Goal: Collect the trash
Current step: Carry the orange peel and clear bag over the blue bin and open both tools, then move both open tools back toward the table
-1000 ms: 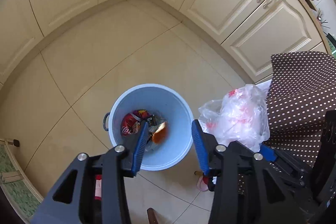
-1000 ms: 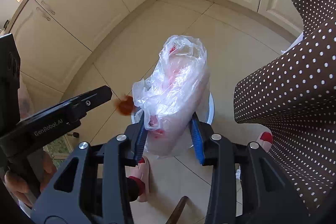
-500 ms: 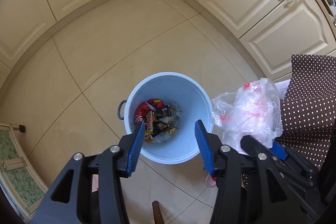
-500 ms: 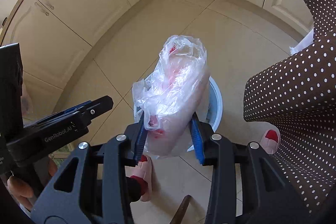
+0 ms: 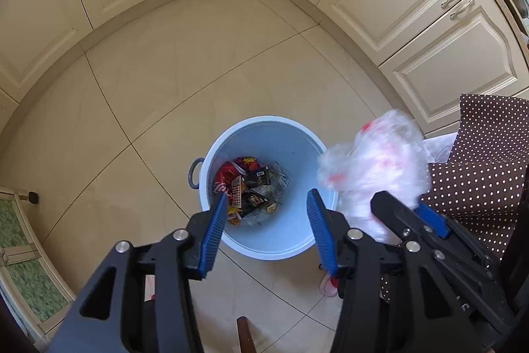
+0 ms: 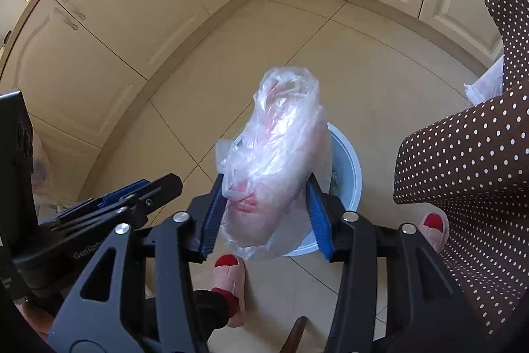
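A light blue trash bucket (image 5: 297,151) stands on the tiled floor with several wrappers (image 5: 248,187) at its bottom. My left gripper (image 5: 267,230) is open and empty above the bucket's near rim. My right gripper (image 6: 264,214) is shut on a crumpled clear plastic bag with red print (image 6: 281,148) and holds it above the bucket (image 6: 350,167). The bag also shows in the left wrist view (image 5: 377,167), at the bucket's right edge. The left gripper shows in the right wrist view (image 6: 132,197) at the left.
Cream cabinets (image 5: 413,5) line the room's corner. A brown polka-dot cloth (image 6: 469,187) hangs at the right. The person's pink slippers (image 6: 228,280) stand on the floor below the grippers. A green-patterned rack (image 5: 20,253) is at the left edge.
An orange scrap that was between my left fingers has dropped into the bucket. The left gripper has drawn back. The right gripper still holds the bag.
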Demonstrator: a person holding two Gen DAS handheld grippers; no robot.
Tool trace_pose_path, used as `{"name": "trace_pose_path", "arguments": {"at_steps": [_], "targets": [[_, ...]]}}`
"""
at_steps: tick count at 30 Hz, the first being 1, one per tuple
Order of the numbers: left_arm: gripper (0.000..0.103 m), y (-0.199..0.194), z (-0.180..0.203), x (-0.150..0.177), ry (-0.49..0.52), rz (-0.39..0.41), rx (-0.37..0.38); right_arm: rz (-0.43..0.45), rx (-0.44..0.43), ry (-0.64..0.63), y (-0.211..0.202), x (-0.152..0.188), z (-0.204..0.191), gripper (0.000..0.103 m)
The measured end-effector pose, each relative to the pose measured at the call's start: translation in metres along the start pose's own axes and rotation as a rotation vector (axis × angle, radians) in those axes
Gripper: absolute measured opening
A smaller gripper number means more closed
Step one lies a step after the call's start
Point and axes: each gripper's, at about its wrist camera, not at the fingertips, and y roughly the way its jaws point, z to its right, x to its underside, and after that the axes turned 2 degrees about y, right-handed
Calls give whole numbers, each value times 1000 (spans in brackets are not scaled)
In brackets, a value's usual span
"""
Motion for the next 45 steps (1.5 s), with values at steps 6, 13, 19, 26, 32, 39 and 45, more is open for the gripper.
{"name": "trace_pose_path", "arguments": {"at_steps": [6, 13, 19, 26, 32, 39, 45], "targets": [[49, -5, -2, 1, 0, 12, 4, 13, 4, -3, -8, -2, 3, 52], [49, -35, 10, 7, 22, 83, -17, 48, 12, -15, -33, 0, 5, 52], [50, -76, 36, 19, 69, 176, -67, 126, 13, -47, -88, 6, 3, 52], [57, -155, 90, 41, 141, 308, -4, 297, 16, -87, -197, 22, 3, 52], [64, -231, 165, 64, 283, 451, 50, 487, 47, -106, -311, 46, 22, 54], [66, -275, 279, 89, 454, 487, 187, 673, 158, -23, -431, 89, 99, 58], [66, -269, 398, 112, 604, 390, 329, 742, 310, 112, -499, 130, 203, 59]]}}
